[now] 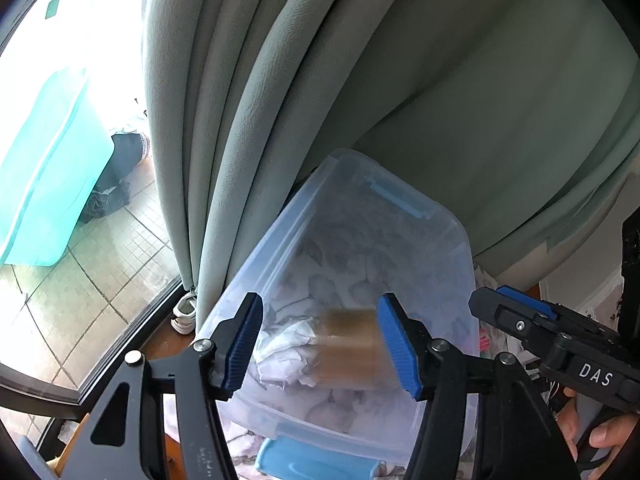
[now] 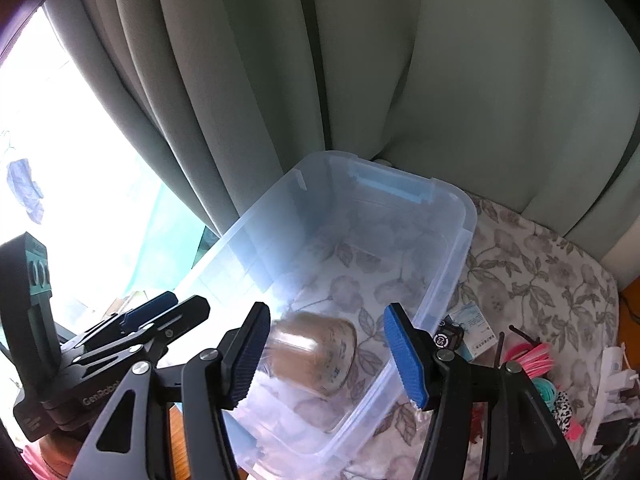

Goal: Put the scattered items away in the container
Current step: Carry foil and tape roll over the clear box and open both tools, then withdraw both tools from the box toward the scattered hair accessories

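A clear plastic bin (image 1: pixel 448 232) (image 2: pixel 460 216) with blue latches stands on a floral cloth against the curtain. Inside it lie crumpled white paper (image 1: pixel 288 348) and a brown tape roll (image 1: pixel 352 348) (image 2: pixel 316 352), motion-blurred and touching neither gripper. My left gripper (image 1: pixel 322 346) hangs open over the bin's near end, its blue pads wide apart; the right wrist view shows it at the left (image 2: pixel 160 312). My right gripper (image 2: pixel 326 356) is also open above the bin, the roll visible between its fingers. From the left wrist view it shows at the right (image 1: pixel 516 312), held by a hand (image 1: pixel 600 436).
A grey-green curtain (image 2: pixel 400 80) hangs close behind the bin, with a bright window to the left. On the floral cloth (image 2: pixel 540 280) right of the bin lie a small box (image 2: pixel 474 330), pink ties (image 2: pixel 528 354) and a white power strip (image 2: pixel 612 380). A blue lid (image 1: pixel 316 464) lies near the bin's front.
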Demonstrator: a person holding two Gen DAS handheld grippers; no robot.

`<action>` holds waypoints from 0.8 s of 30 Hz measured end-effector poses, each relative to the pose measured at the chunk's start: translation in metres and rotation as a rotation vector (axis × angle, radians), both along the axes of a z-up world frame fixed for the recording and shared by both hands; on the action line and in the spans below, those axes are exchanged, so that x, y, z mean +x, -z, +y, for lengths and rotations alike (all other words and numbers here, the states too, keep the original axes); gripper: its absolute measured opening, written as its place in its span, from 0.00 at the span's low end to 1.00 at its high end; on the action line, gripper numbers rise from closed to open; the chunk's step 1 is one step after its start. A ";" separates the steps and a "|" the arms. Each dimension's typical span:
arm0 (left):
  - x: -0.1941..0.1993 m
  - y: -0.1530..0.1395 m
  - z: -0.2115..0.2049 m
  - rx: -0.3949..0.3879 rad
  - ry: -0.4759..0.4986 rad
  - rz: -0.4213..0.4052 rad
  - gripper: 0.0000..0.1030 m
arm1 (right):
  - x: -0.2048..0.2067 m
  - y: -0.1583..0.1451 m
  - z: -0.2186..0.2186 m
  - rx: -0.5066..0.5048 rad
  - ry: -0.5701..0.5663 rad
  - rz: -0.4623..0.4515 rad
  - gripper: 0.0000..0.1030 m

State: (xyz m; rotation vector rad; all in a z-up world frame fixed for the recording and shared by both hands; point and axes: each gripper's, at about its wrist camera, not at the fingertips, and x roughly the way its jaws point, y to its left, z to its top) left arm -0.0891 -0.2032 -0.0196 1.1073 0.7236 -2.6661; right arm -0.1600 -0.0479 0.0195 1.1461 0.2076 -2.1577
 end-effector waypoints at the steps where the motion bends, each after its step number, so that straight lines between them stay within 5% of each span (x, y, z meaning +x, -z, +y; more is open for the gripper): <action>1: -0.001 -0.003 0.000 -0.002 0.001 0.000 0.60 | 0.001 0.000 0.001 -0.002 0.000 0.000 0.61; 10: 0.005 -0.035 0.024 -0.038 0.060 0.007 0.60 | 0.012 -0.009 0.058 -0.128 0.092 0.021 0.65; 24: 0.001 -0.052 0.103 -0.115 0.198 0.030 0.60 | 0.036 -0.017 0.169 -0.337 0.285 0.134 0.87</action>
